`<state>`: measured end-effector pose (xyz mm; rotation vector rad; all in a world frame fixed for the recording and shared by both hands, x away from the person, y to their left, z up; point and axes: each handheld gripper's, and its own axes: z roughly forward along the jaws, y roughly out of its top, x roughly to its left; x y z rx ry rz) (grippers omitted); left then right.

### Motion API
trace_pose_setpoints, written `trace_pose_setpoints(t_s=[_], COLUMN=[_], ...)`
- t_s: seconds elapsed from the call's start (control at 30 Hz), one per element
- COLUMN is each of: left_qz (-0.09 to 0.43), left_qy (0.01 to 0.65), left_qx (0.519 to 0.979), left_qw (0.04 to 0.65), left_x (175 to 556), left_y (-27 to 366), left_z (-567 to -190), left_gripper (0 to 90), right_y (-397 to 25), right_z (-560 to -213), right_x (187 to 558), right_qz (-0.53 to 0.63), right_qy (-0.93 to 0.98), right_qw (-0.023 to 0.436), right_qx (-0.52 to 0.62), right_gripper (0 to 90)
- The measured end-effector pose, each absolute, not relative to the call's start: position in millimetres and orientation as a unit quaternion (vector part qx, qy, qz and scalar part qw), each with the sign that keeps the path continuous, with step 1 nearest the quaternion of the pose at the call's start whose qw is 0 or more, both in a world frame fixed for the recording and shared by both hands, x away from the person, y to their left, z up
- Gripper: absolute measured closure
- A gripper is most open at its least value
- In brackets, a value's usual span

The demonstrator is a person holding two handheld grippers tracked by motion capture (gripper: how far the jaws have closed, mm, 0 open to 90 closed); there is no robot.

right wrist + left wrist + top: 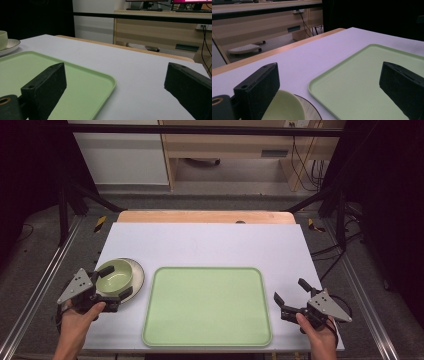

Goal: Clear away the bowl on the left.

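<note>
A pale green bowl (pixel 114 276) stands on a round plate (pixel 137 272) at the table's left. My left gripper (pixel 116 282) is open, and its jaws straddle the bowl's near side from the left. In the left gripper view the bowl (pixel 284 107) and plate (pixel 313 111) lie low beside the left jaw, and my left gripper (pixel 330 75) holds nothing. A large green tray (pixel 207 307) lies empty at the front centre. My right gripper (pixel 291 291) stands open just right of the tray, nothing between its fingers. In the right gripper view the tray (pixel 50 72) runs under the left jaw.
The white table top (pixel 210 245) has a wooden strip along its far edge. Black frame posts stand at both sides. Beyond the table are a wooden desk, cables and the floor. The bowl (pixel 3 38) and plate (pixel 10 45) sit far left in the right gripper view.
</note>
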<state>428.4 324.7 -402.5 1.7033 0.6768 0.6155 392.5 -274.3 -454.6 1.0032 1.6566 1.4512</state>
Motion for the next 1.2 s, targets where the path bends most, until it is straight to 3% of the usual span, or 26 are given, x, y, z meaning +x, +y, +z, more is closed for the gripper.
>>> trace_pose_setpoints(t_s=[0.4,0.73,1.2], left_qz=[0.277,0.309,0.321], left_qy=[0.294,0.349,0.379], left_qx=[0.719,0.703,0.704], left_qw=[0.565,0.537,0.507], left_x=[466,464,467], left_y=[334,369,377], left_z=[-387,-391,-398], left_gripper=[3.3,3.6,4.0], right_y=[-272,-272,-273], right_z=[-455,-455,-455], right_x=[392,393,393], right_qz=[0.557,0.559,0.559], right_qy=[0.642,0.642,0.643], right_qw=[0.354,0.353,0.353], right_qx=[0.391,0.388,0.387], right_gripper=[5.0,5.1,5.2])
